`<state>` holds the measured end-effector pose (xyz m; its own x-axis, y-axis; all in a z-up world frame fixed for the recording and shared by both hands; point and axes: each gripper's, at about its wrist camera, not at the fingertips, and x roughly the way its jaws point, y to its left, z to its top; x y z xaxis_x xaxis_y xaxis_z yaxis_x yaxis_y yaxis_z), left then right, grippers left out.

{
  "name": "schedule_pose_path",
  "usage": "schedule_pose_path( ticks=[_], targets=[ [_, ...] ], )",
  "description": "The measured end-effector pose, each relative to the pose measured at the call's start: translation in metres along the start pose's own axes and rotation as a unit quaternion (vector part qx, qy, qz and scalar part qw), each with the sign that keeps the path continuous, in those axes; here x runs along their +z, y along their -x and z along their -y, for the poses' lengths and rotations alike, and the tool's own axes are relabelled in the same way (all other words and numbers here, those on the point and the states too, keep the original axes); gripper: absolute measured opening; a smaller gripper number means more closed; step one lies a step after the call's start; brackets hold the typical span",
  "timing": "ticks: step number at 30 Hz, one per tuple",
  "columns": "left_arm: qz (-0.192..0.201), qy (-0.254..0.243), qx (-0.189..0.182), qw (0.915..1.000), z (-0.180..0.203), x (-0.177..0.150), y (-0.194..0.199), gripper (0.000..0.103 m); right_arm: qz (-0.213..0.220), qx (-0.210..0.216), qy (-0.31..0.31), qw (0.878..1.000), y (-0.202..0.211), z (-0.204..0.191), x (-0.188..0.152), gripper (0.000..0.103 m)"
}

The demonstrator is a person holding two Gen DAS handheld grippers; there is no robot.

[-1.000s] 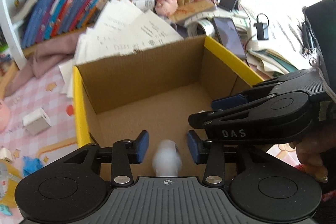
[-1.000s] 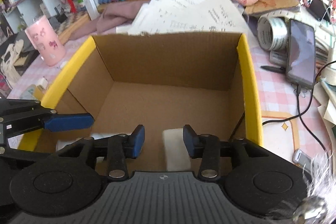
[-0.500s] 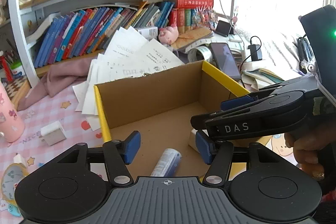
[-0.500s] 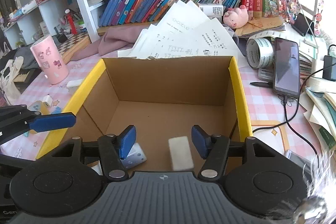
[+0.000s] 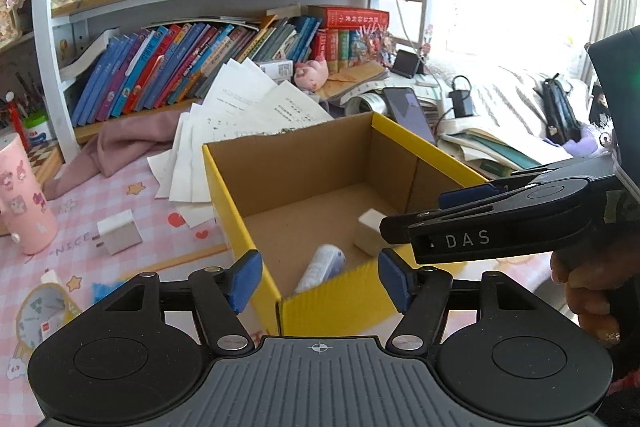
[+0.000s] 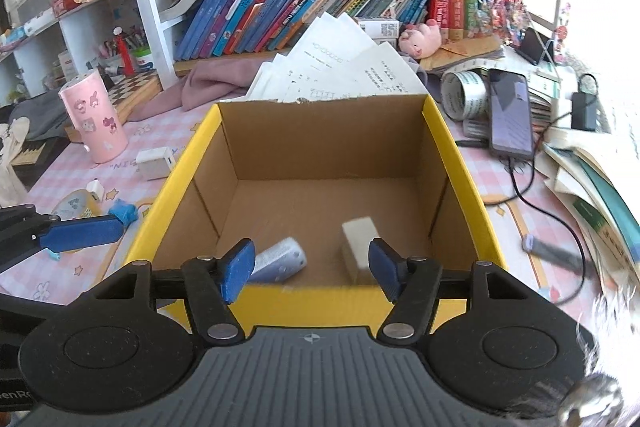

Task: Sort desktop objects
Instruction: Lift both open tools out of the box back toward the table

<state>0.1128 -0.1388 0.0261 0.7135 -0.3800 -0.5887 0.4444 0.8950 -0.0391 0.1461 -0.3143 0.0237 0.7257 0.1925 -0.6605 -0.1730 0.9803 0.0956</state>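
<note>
With both my left claw (image 5: 320, 281) and right claw (image 6: 310, 269) opening and empty above the yellow box (image 6: 456, 155), I'd next pinch the light, rigid white charger cube (image 5: 119, 232) on the worktop across its flat sides.

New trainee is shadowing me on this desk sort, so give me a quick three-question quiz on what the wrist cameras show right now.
1. True or false: the small tube lies inside the cardboard box.
2. What else lies on the box floor beside the tube: A) a phone, B) a white block, C) a pink cup?
3. Is anything gripped between the pads of the left gripper or the right gripper?

Key
1. True.
2. B. The phone and pink cup sit on the desk outside the box.
3. No. Both sets of jaws are opening and nothing is pressed between the pads; both items lie loose in the box.
</note>
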Motion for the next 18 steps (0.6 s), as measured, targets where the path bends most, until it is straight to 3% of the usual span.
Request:
schedule_pose_path(
  ticks=[3,9,18],
  targets=[
    [-0.003,-0.003,-0.009,1.0000,-0.002,-0.011,0.012,0.066,0.015,-0.014,0.001,1.000,0.015,-0.011,-0.010,0.066],
    [-0.010,0.002,-0.016,0.9998,-0.008,-0.033,0.039,0.067,0.000,-0.026,-0.014,1.000,0.034,-0.032,-0.039,0.066],
    [-0.042,0.018,0.001,0.9990,-0.017,-0.070,0.073,0.070,-0.028,-0.020,-0.023,0.999,0.053,-0.065,-0.080,0.067]
  ],
)
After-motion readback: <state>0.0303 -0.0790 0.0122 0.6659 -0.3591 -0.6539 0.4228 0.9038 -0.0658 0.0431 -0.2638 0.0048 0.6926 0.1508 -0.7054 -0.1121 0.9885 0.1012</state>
